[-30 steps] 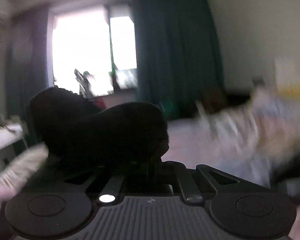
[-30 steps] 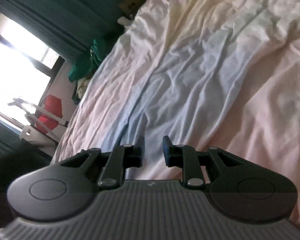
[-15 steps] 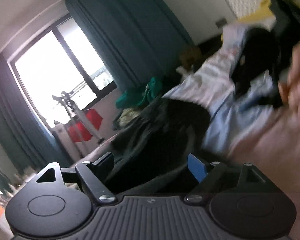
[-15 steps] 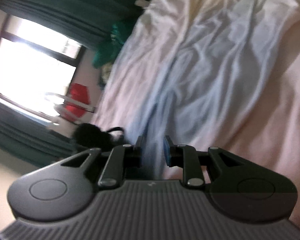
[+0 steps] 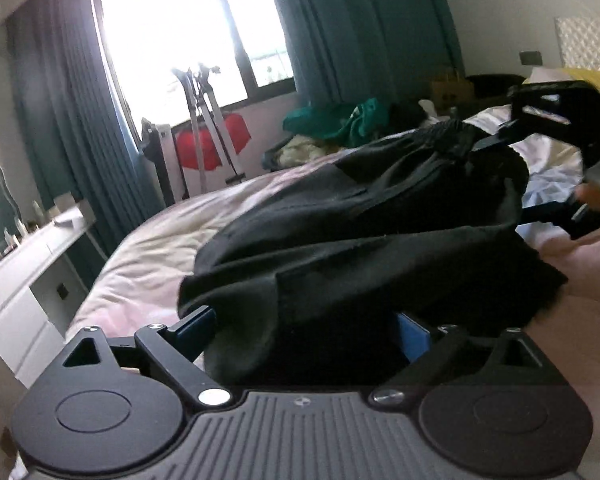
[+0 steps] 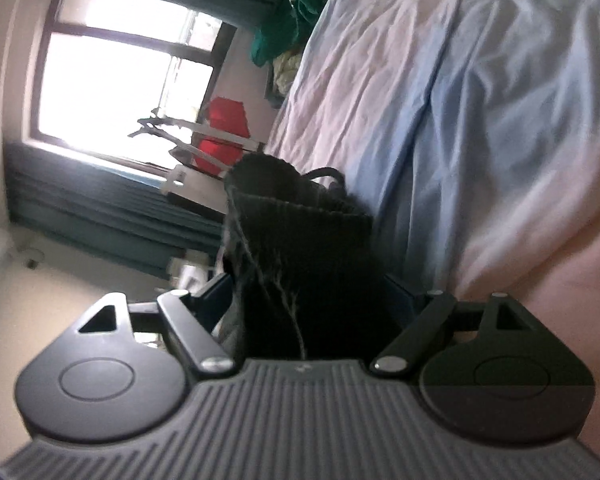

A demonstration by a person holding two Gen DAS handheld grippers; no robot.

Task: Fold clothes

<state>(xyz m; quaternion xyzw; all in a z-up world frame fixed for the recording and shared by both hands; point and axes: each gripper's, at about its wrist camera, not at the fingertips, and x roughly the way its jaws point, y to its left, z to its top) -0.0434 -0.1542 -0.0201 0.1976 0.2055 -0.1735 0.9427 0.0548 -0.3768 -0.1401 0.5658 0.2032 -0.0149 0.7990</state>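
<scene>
While both grippers, left (image 5: 304, 332) and right (image 6: 312, 300), gape around the black garment (image 5: 360, 240), the rumpled bed (image 6: 480, 100) faces teal curtains (image 5: 360, 32).

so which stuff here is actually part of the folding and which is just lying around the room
Part of the job:
- black garment, bunched on the bed
- left gripper, jaws wide, cloth between them
- right gripper, jaws wide, cloth between them

Just lying about:
- green clothes pile
- red item under the window
- white dresser
- teal curtains
</scene>
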